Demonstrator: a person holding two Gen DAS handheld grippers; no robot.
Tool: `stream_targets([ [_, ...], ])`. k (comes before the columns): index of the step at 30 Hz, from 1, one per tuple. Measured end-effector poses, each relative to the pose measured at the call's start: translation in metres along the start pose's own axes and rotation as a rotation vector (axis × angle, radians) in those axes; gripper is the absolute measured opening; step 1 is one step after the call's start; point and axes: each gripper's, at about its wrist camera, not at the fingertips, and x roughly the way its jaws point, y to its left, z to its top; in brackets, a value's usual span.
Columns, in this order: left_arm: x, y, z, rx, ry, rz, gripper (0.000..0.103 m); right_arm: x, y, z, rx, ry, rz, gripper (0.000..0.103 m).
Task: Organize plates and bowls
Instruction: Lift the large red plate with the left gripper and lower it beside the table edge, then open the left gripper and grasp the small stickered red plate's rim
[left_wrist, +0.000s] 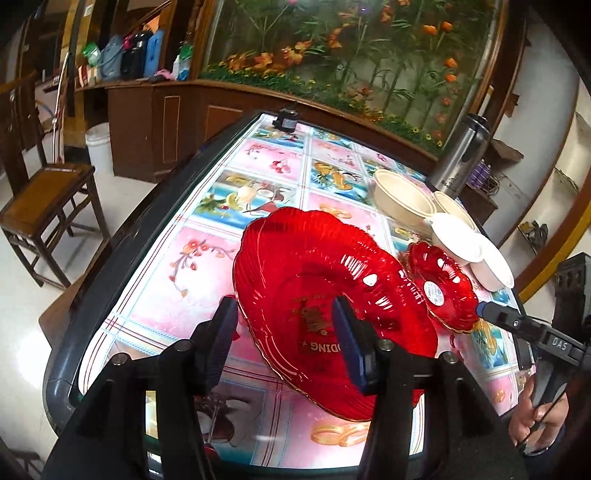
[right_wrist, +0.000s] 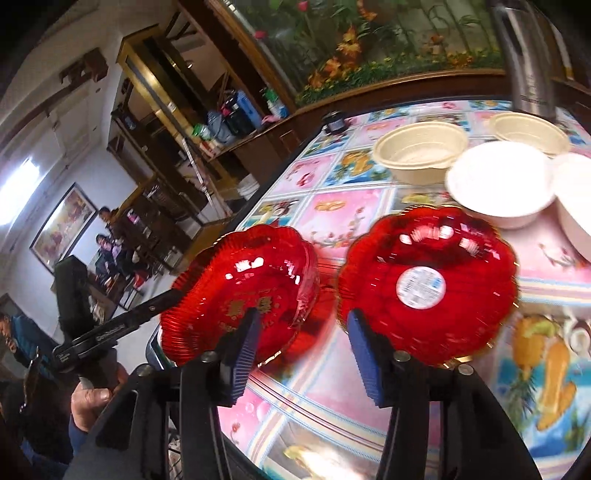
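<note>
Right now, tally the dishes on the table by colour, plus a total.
Red plates: 2, the gold-lettered plate and the stickered plate.
Beige bowls: 2, one bowl and another behind it.
White bowls: 2, one and one at the frame edge.
Total: 6

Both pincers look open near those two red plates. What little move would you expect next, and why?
Probably the right gripper closes on the near rim of the red plate with the round sticker, to stack it with the other red plate. Both grippers appear open with nothing clamped, both plates lie apart on the table, and that rim sits just ahead of the right gripper's pad.
</note>
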Motion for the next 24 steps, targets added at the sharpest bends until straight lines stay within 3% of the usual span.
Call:
stream_targets([
  [8, -0.003, 0.027, 0.008, -0.088, -0.028, 0.048, 0.052, -0.012, -0.028, -0.008, 0.066, -0.014, -0.019, 0.052],
  [10, -0.006, 0.023, 0.009, -0.068, -0.03, 0.043, 0.052, -0.016, -0.037, -0.007, 0.085, -0.027, -0.03, 0.052],
  [15, -0.005, -0.01, 0.012, 0.007, -0.009, -0.032, 0.052, -0.028, -0.065, -0.002, 0.158, -0.075, -0.071, 0.052],
  [19, 0.012, -0.051, 0.013, 0.066, 0.058, -0.131, 0.052, -0.032, -0.097, -0.001, 0.262, -0.088, -0.112, 0.052],
  [24, 0.036, -0.107, 0.015, 0.137, 0.135, -0.199, 0.051, -0.033, -0.119, -0.006, 0.314, -0.092, -0.158, 0.051],
])
